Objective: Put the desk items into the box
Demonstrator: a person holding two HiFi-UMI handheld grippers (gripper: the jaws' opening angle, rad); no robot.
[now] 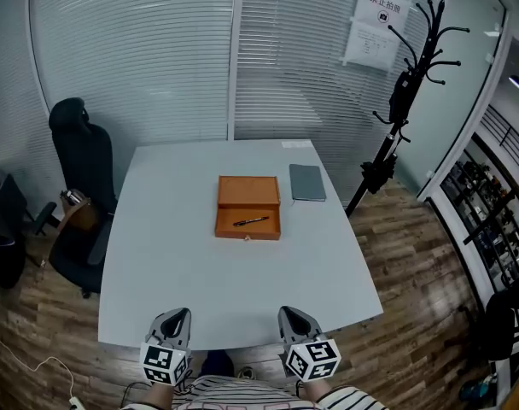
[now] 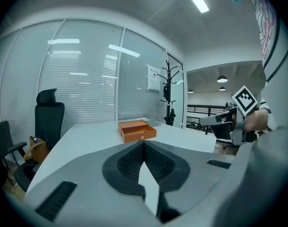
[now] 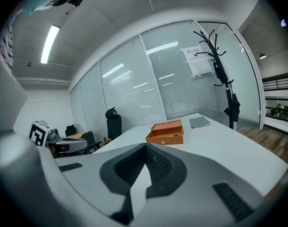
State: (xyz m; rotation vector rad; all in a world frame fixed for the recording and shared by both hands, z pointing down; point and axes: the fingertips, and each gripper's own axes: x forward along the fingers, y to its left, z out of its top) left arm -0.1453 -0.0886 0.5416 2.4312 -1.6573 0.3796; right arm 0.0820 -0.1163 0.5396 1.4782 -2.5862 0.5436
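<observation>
I'm holding both tools low at the near edge of the grey table, the left gripper and right gripper each with its jaws pressed together and nothing between them. The orange box sits open near the middle of the table, well beyond my reach from here, and a pen already lies in its near half. Just right of the box, not quite touching it, a grey notebook lies flat; I judge that is the item left to pack. I'd send the right gripper, since the notebook is on that side, and spread its jaws before I arrive rather than over the cover. A thin flat book gives little to bite, so I'd come in low from its right or near edge and pinch that edge. Whether it fits the box alongside the pen I can't judge from here.
</observation>
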